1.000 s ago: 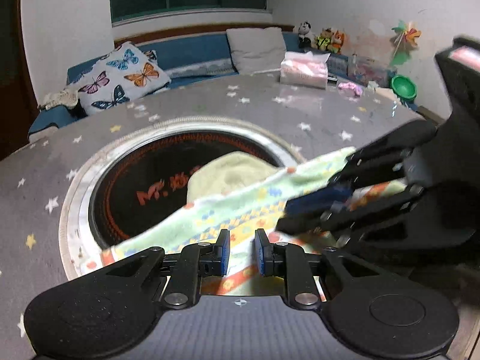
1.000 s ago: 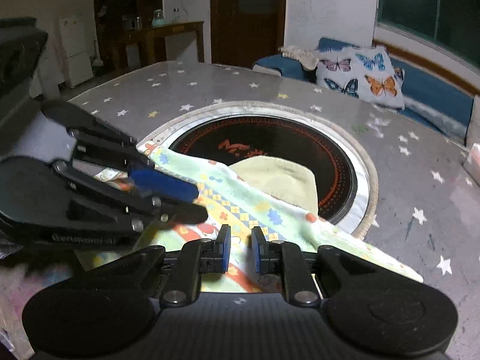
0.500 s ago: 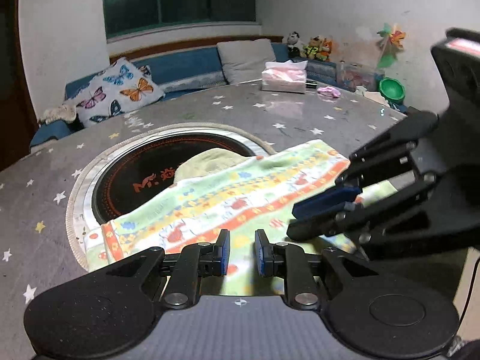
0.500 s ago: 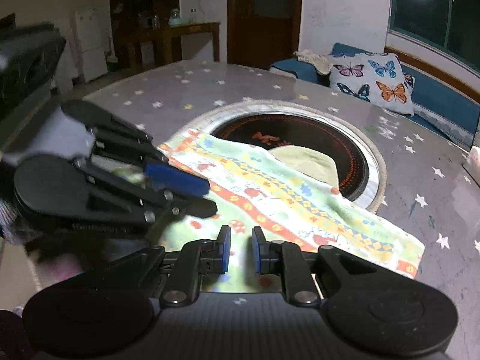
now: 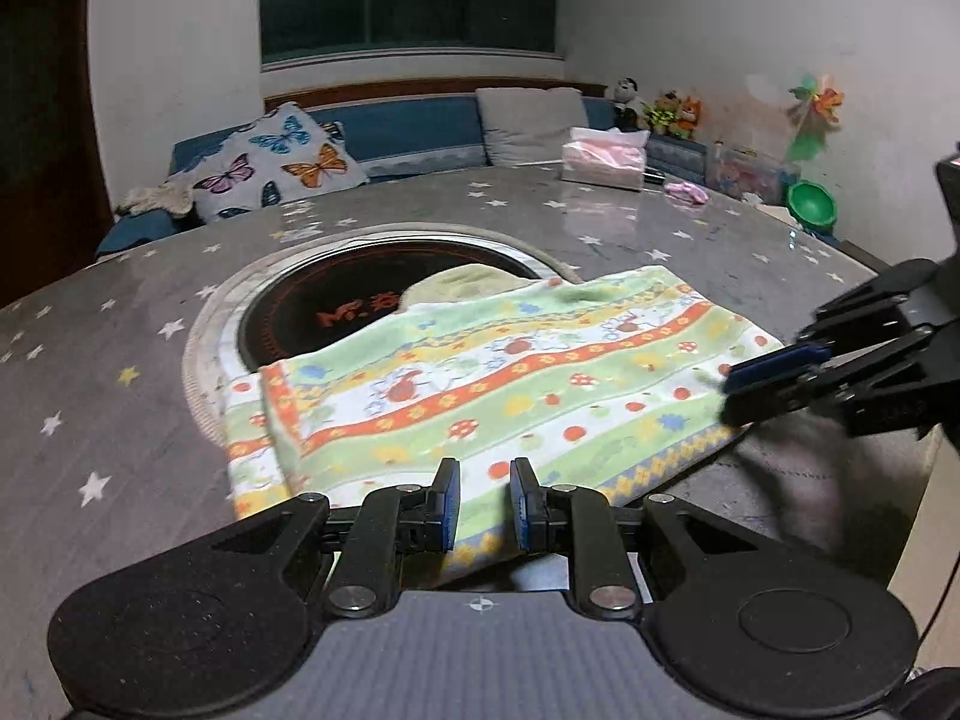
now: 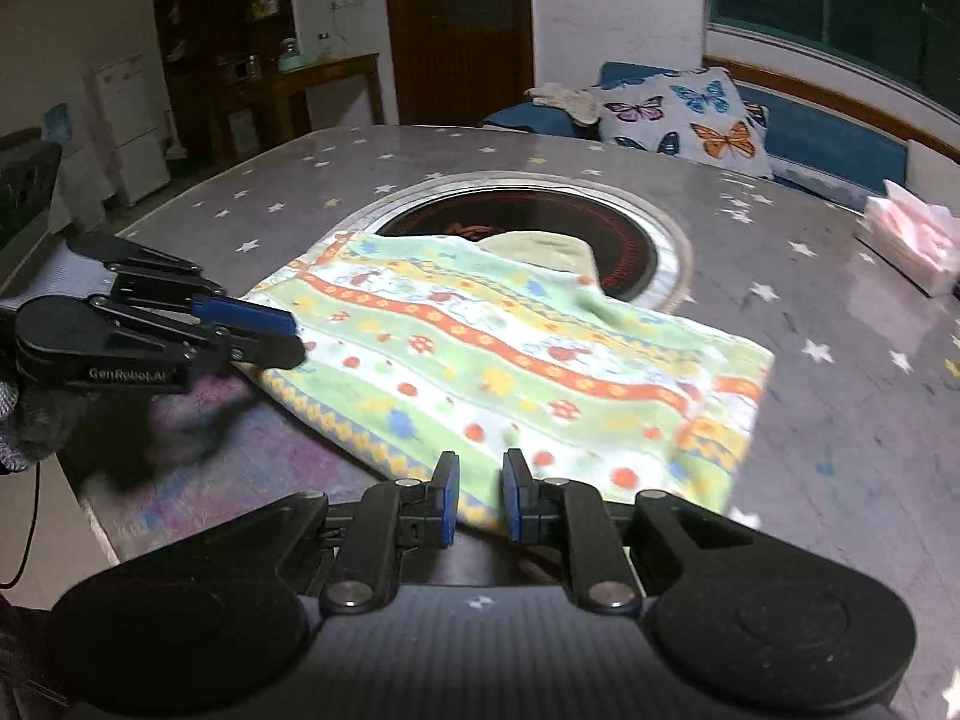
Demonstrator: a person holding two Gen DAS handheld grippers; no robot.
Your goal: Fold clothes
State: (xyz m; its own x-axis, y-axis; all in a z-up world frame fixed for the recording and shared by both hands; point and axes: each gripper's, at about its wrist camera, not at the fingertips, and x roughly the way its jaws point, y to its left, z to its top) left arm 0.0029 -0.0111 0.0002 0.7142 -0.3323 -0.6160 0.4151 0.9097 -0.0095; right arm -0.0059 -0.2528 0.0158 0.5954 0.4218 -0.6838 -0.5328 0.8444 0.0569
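The patterned towel (image 5: 510, 372) lies folded on the star-printed table (image 5: 90, 372), its far edge overlapping the round cooktop (image 5: 336, 312) and a pale yellow cloth (image 5: 462, 285) there. The left hand-held gripper (image 5: 485, 504) has its 2 fingers slightly parted, the towel's near edge lying between them; whether they pinch it I cannot tell. The right hand-held gripper (image 6: 480, 498) is likewise slightly parted around the near edge. A tissue pack (image 5: 603, 157) sits well beyond both.
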